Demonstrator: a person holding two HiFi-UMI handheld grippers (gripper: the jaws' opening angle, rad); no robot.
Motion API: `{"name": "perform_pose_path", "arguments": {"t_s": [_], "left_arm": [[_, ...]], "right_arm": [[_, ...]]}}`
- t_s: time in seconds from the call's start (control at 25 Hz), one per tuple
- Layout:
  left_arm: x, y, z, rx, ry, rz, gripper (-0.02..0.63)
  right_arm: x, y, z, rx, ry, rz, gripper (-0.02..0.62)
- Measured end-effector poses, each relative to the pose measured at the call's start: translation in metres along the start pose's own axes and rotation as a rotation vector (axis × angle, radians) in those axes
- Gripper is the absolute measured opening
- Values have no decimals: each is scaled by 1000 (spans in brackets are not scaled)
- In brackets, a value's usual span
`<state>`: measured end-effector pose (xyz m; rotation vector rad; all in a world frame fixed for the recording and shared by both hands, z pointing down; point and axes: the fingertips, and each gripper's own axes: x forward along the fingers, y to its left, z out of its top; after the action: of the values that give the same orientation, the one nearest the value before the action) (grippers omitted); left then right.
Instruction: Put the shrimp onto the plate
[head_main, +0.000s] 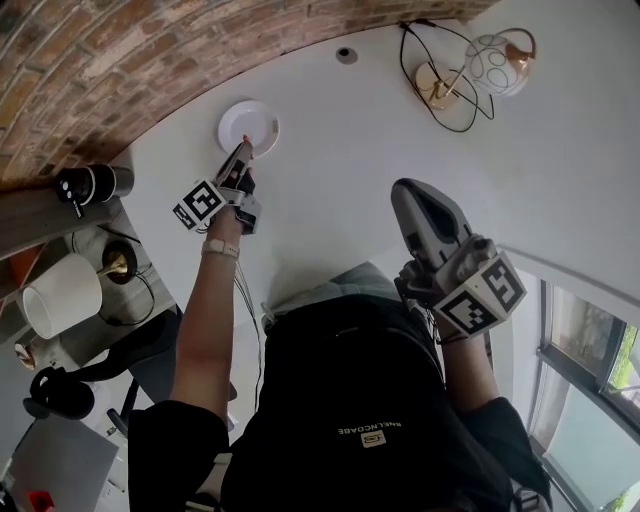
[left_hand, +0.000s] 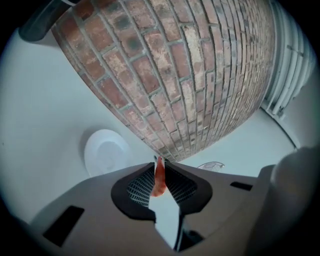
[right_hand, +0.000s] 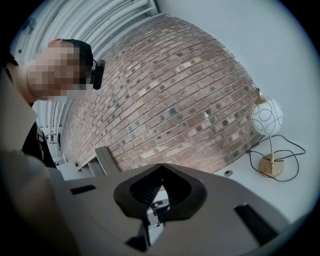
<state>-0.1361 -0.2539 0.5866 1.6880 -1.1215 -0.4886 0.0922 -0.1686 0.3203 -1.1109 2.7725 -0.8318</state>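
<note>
An orange shrimp (left_hand: 159, 177) is pinched between the jaws of my left gripper (left_hand: 158, 161), which is shut on it. In the head view that left gripper (head_main: 243, 147) reaches to the near edge of the small white plate (head_main: 250, 122), with a bit of the red shrimp (head_main: 248, 153) at its tip. The plate (left_hand: 106, 151) lies on the white table just left of the jaws, close to the brick wall. My right gripper (head_main: 405, 188) is held back near my body, shut with nothing in it; its jaws (right_hand: 160, 167) meet at the tips.
A brick wall (head_main: 150, 50) borders the white table (head_main: 330, 150). A globe lamp (head_main: 500, 62) with a brass base and black cord stands at the back right. A cable hole (head_main: 346, 55) is in the tabletop. A shelf with a black cup (head_main: 85, 185) lies to the left.
</note>
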Motion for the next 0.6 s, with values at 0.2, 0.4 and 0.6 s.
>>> {"name": "perform_pose_path", "arguments": {"t_s": [0.2, 0.4, 0.6], "left_arm": [[9, 29, -11, 23, 40, 91, 64], [17, 47, -13, 18, 57, 137, 64], [25, 61, -14, 24, 81, 178, 64]], "right_arm": [[2, -9, -4, 18, 9, -18, 3], [5, -15, -5, 25, 19, -30, 3], [6, -23, -8, 43, 20, -42, 3]]}}
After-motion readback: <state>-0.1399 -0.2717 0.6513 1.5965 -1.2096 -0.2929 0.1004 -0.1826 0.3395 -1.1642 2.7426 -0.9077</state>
